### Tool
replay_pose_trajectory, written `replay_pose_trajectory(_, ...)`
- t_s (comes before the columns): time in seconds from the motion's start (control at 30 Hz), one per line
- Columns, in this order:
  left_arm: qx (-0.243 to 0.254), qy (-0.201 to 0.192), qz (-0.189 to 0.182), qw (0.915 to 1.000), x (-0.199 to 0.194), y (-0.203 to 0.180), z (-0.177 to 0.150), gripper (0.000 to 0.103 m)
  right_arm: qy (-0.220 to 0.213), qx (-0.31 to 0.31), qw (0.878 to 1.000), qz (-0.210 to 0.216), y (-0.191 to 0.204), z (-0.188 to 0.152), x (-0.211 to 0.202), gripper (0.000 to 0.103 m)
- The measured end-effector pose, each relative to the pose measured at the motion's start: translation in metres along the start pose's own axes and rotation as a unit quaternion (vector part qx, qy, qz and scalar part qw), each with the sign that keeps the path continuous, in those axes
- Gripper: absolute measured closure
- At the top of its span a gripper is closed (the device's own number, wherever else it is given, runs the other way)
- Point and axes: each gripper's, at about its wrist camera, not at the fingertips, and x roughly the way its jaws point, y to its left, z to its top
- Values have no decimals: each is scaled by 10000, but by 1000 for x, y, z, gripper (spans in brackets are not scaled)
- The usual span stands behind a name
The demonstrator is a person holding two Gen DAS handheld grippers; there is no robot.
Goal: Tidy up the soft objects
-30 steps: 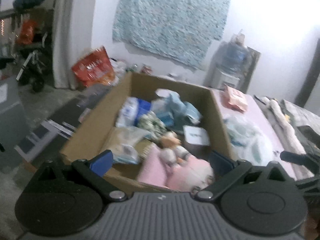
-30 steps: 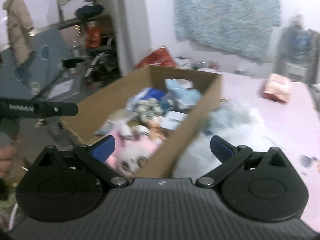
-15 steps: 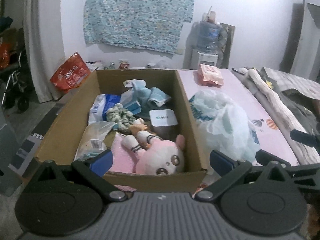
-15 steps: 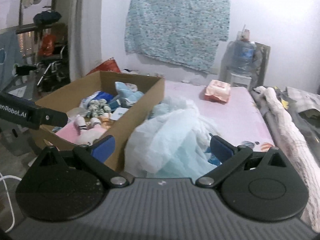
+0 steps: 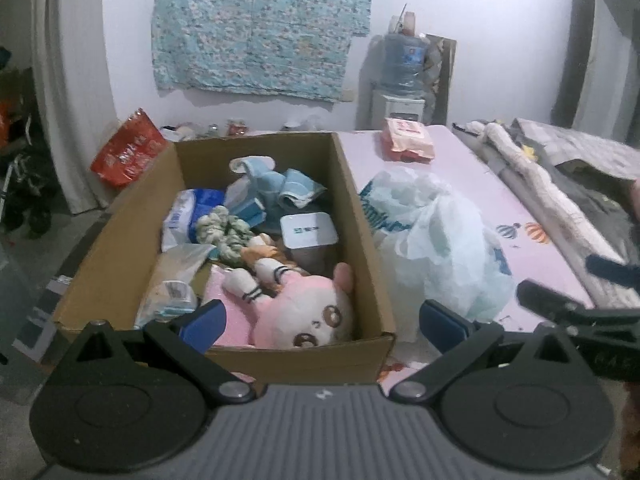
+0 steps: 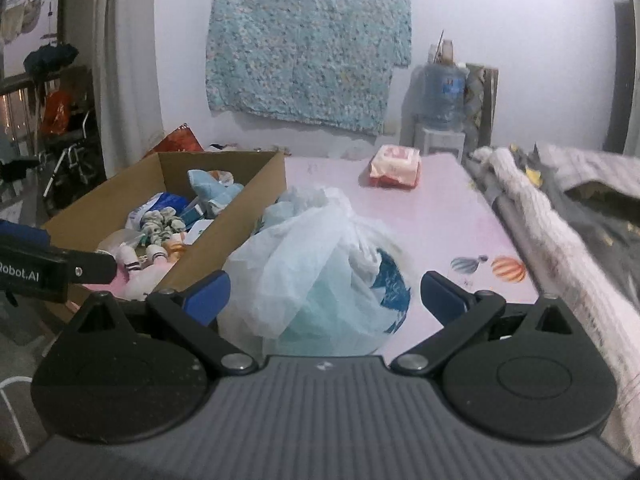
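Pink plush's [image 5: 304,312] face shows only from the left tongs [image 5: 322,322]; both tongs [image 6: 324,294] gape empty.

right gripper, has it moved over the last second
Yes. The right gripper swung right: the cardboard box that sat between its fingers slid to the left edge, and the plastic bag on the pink mat now sits centered.

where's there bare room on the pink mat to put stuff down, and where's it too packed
Bare mat lies between the plastic bag and the pink wipes pack, and rightward to the rolled bedding. A narrower strip runs behind the cardboard box. The box itself is crowded, with the pink plush on top.
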Motion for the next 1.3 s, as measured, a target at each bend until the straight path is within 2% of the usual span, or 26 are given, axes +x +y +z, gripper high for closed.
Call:
replay_pose_trajectory(0.3,-331,179,78,9993,8,8,3,0,442,337,9980,293,-2,-6,8,1)
replay_pose_trajectory(0.5,-309,367,651,9967,15,13,-1,0,790,499,9941,545,4,-7,23,1)
replay_pose_trajectory(0.6,-393,512,708,9954,19,21,-2,0,900,440,9926,681,12,-6,30,1)
replay_pose_trajectory(1.0,-534,733,874,9920,26,40,-6,0,1321,240,9884,712,31,-3,59,1)
replay_pose_trajectory(1.3,-497,831,913,9911,31,42,-9,0,1364,175,9883,661,34,-3,64,1)
